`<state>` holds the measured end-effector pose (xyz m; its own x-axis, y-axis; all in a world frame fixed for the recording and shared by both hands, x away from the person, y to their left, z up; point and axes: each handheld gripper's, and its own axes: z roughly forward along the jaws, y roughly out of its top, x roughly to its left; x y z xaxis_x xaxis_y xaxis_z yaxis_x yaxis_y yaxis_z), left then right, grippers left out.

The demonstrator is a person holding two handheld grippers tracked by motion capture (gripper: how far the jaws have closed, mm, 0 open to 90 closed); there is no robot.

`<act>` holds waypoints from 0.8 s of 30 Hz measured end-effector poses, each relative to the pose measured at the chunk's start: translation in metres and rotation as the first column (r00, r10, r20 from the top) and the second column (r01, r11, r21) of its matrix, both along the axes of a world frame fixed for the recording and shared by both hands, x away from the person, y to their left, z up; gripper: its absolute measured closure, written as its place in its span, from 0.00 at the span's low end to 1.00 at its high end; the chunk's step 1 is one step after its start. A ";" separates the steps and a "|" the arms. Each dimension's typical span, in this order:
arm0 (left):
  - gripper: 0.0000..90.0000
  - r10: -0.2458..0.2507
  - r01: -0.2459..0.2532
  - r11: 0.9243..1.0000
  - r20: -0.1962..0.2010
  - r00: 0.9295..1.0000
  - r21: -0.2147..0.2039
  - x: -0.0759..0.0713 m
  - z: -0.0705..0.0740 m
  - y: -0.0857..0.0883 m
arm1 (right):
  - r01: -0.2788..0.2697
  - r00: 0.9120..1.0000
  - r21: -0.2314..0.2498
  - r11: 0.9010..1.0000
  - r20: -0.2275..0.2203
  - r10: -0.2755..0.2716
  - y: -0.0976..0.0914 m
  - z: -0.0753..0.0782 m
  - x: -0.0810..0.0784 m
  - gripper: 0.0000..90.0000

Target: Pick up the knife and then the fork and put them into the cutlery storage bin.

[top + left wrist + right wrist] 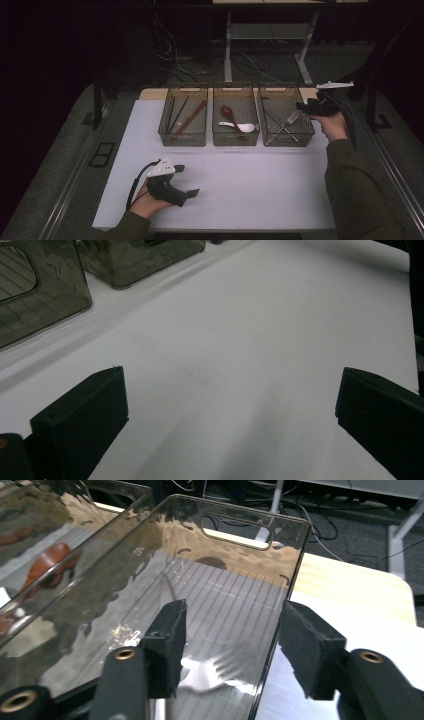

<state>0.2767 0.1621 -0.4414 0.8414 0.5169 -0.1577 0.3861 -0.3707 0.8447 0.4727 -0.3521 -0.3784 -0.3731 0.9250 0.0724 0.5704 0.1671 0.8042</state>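
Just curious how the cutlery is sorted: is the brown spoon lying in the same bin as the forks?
No, the brown spoon lies in the middle bin, while the forks lie in the right bin.

Dark rm, grey floor (60,165), cables (175,60)

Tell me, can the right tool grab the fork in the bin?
Probably yes. The right tool hovers open at the right bin, whose top is open, with the fork lying just below.

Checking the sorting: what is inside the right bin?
The right bin holds metal cutlery, with a fork lying on top. The pieces underneath cross each other and are too dark to tell apart. The right gripper hovers open at its rim.
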 end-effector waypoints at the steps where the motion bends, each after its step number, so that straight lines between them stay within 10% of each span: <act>1: 0.00 0.000 0.000 1.000 0.000 1.000 0.001 0.000 0.000 0.000 | -0.002 1.000 0.006 1.000 0.002 0.002 0.000 0.000 -0.001 0.46; 9: 0.00 0.005 -0.005 1.000 -0.002 1.000 0.004 0.000 0.000 0.001 | -0.037 0.999 0.068 0.997 0.016 0.036 0.006 0.007 -0.020 0.34; 24: 0.00 0.007 -0.007 1.000 0.001 1.000 0.001 0.000 0.001 0.002 | -0.107 0.993 0.045 0.993 0.052 0.105 0.027 0.014 -0.065 0.21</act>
